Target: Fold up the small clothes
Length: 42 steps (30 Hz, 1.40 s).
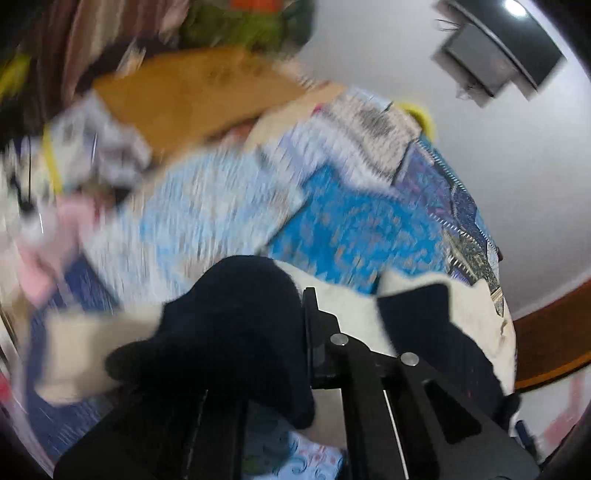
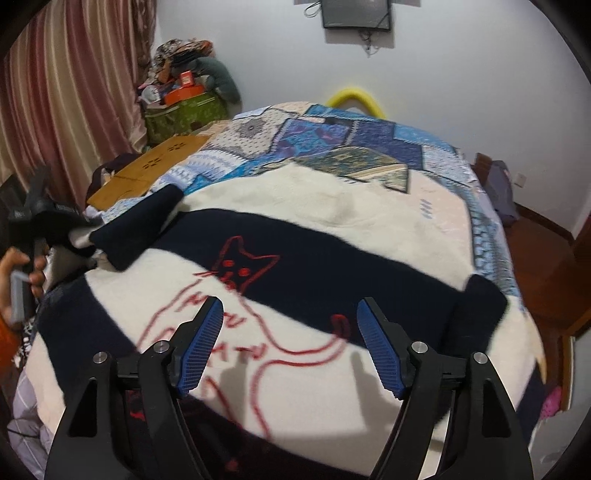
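Red stitched letters run down the cat outline [image 2: 236, 266] on the striped sweater [image 2: 332, 236], too blurred and distorted to read. No other text is legible.

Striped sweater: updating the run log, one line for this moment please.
left gripper shut on sleeve | right gripper open above striped sweater | patchwork bedspread underneath

home bedroom | patchwork bedspread [image 2: 332, 147] | striped curtains [image 2: 74, 92] | wall-mounted screen [image 2: 356, 13]

My right gripper [image 2: 290, 345] hangs with jaws apart above the striped sweater [image 2: 332, 258] on the bed [image 2: 369, 147]; nothing between them.
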{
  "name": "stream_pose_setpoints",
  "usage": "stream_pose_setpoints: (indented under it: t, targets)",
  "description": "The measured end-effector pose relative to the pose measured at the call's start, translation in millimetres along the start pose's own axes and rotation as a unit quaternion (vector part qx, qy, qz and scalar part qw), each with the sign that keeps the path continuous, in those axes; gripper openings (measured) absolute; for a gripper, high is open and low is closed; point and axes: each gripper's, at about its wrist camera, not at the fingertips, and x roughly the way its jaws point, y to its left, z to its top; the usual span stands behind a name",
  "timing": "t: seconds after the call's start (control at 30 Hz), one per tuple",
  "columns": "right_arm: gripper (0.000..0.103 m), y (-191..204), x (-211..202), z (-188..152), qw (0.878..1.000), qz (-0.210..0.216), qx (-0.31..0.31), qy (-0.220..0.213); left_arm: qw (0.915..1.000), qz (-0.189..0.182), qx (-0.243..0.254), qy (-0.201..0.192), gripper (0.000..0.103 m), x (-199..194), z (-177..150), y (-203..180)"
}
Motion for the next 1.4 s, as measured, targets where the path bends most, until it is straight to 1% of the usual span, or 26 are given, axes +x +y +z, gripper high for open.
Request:
stream_pose_setpoints:
  t: [0.1, 0.17, 0.23, 0.33, 0.43, 0.47, 0.5, 0.53, 0.6, 0.63, 0.7, 0.73, 0.8, 0.87, 0.93, 1.0, 1.07, 1.1, 1.13, 1.17, 1.2, 1.23, 1.3, 1.33, 1.37, 1.4]
  targets:
    - [0.072, -18, 1, -5, 1.0, -0.016, 0.013, 0.006, 0.9969, -0.014, 0.064, -0.044, 0.006, -23, 24, -37]
    - [0.072, -31, 4, -10, 0.999, -0.023, 0.023, 0.016, 0.9918, -0.029, 0.103, -0.069, 0.006, -38, 35, -66]
    - [0.072, -43, 10, -15, 0.999, -0.029, 0.034, 0.028, 0.9843, -0.052, 0.144, -0.087, 0.006, -51, 41, -101]
    - [0.072, -65, 19, -24, 0.995, -0.076, 0.043, 0.048, 0.9704, -0.087, 0.203, -0.099, 0.006, -66, 38, -159]
    - [0.07, -83, 22, -33, 0.989, -0.127, 0.038, 0.063, 0.9592, -0.119, 0.241, -0.088, 0.006, -65, 27, -204]
    - [0.07, -88, 20, -36, 0.988, -0.134, 0.04, 0.065, 0.9531, -0.13, 0.261, -0.081, 0.006, -62, 19, -223]
    - [0.066, -96, 15, -40, 0.986, -0.145, 0.048, 0.063, 0.9484, -0.135, 0.277, -0.076, 0.006, -59, 12, -237]
    - [0.059, -101, 11, -43, 0.986, -0.145, 0.052, 0.061, 0.9428, -0.139, 0.294, -0.071, 0.006, -56, 3, -252]
    - [0.053, -112, 2, -50, 0.987, -0.135, 0.066, 0.061, 0.9309, -0.148, 0.329, -0.056, 0.006, -46, -18, -279]
    - [0.048, -118, -4, -53, 0.987, -0.131, 0.076, 0.059, 0.9251, -0.152, 0.345, -0.047, 0.006, -39, -29, -291]
    - [0.04, -124, -13, -57, 0.986, -0.132, 0.088, 0.055, 0.9136, -0.157, 0.374, -0.026, 0.007, -24, -54, -312]
    - [0.04, -129, -19, -59, 0.985, -0.132, 0.098, 0.052, 0.9095, -0.158, 0.384, -0.011, 0.006, -16, -65, -320]
    - [0.039, -135, -27, -61, 0.984, -0.131, 0.112, 0.046, 0.9033, -0.155, 0.4, 0.019, 0.006, 3, -85, -332]
    - [0.036, -141, -34, -62, 0.982, -0.141, 0.12, 0.04, 0.8943, -0.151, 0.418, 0.05, 0.007, 24, -107, -338]
    - [0.035, -150, -40, -64, 0.98, -0.149, 0.129, 0.038, 0.888, -0.147, 0.43, 0.069, 0.007, 34, -127, -341]
    - [0.034, -158, -41, -68, 0.977, -0.16, 0.134, 0.045, 0.8772, -0.144, 0.447, 0.099, 0.007, 47, -147, -345]
    - [0.034, -167, -40, -69, 0.974, -0.169, 0.139, 0.051, 0.8667, -0.135, 0.467, 0.111, 0.012, 51, -165, -347]
    - [0.034, -171, -43, -72, 0.973, -0.177, 0.142, 0.053, 0.8609, -0.132, 0.478, 0.113, 0.019, 50, -173, -346]
    - [0.034, -174, -44, -74, 0.971, -0.184, 0.144, 0.054, 0.8562, -0.132, 0.486, 0.114, 0.031, 47, -180, -345]
    - [0.034, -178, -47, -75, 0.969, -0.19, 0.149, 0.056, 0.8524, -0.134, 0.492, 0.117, 0.036, 45, -185, -344]
    - [0.034, -182, -52, -79, 0.967, -0.193, 0.155, 0.057, 0.8497, -0.141, 0.493, 0.121, 0.046, 41, -189, -343]
    - [0.034, -184, -56, -80, 0.967, -0.193, 0.16, 0.056, 0.8484, -0.147, 0.493, 0.124, 0.052, 38, -194, -344]
    - [0.034, -180, -68, -80, 0.968, -0.186, 0.158, 0.053, 0.8485, -0.155, 0.49, 0.126, 0.057, 29, -197, -340]
    - [0.037, -178, -70, -78, 0.969, -0.186, 0.154, 0.052, 0.8495, -0.157, 0.487, 0.128, 0.057, 25, -197, -338]
    - [0.039, -173, -75, -76, 0.97, -0.188, 0.146, 0.05, 0.8514, -0.161, 0.481, 0.134, 0.057, 20, -195, -334]
    - [0.046, -165, -82, -72, 0.972, -0.189, 0.135, 0.044, 0.8528, -0.165, 0.476, 0.138, 0.057, 17, -194, -332]
